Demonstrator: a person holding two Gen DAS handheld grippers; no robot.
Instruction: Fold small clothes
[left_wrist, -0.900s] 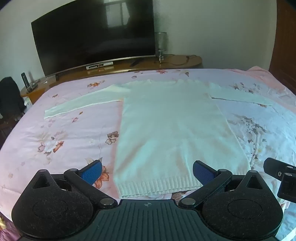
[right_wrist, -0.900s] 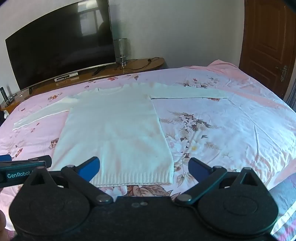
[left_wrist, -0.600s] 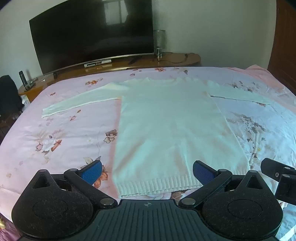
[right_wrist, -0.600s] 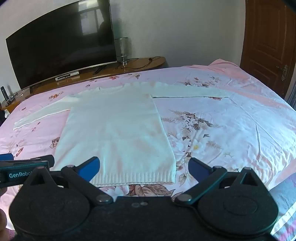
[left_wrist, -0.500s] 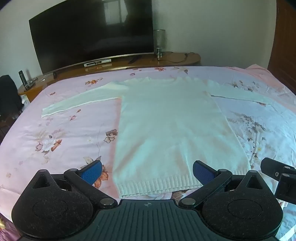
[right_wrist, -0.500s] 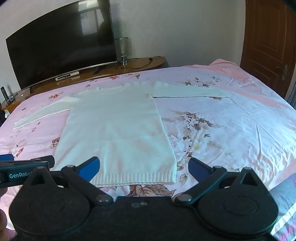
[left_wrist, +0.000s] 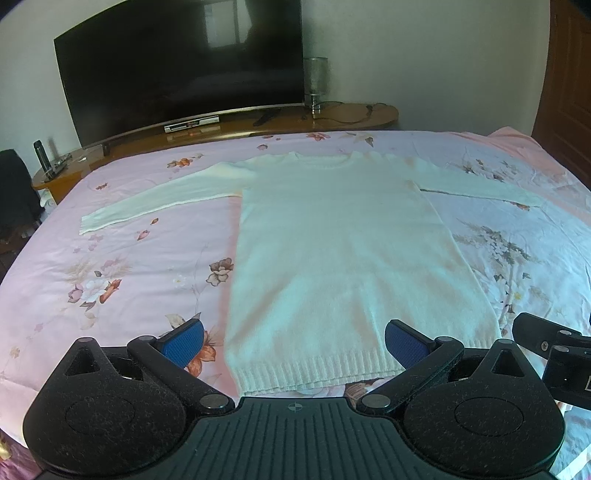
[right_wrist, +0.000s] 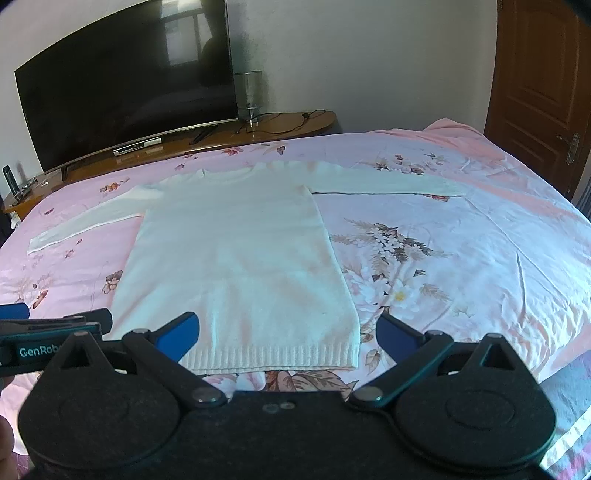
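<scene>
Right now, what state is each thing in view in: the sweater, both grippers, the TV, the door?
White sweater: unfolded, flat on the bed, sleeves spread out to both sides, hem nearest the grippers.
Left gripper: open, nothing held, above the hem.
Right gripper: open, nothing held, above the hem's right corner.
Bedsheet: spread, lightly creased.
TV: off, screen dark.
Door: shut.
</scene>
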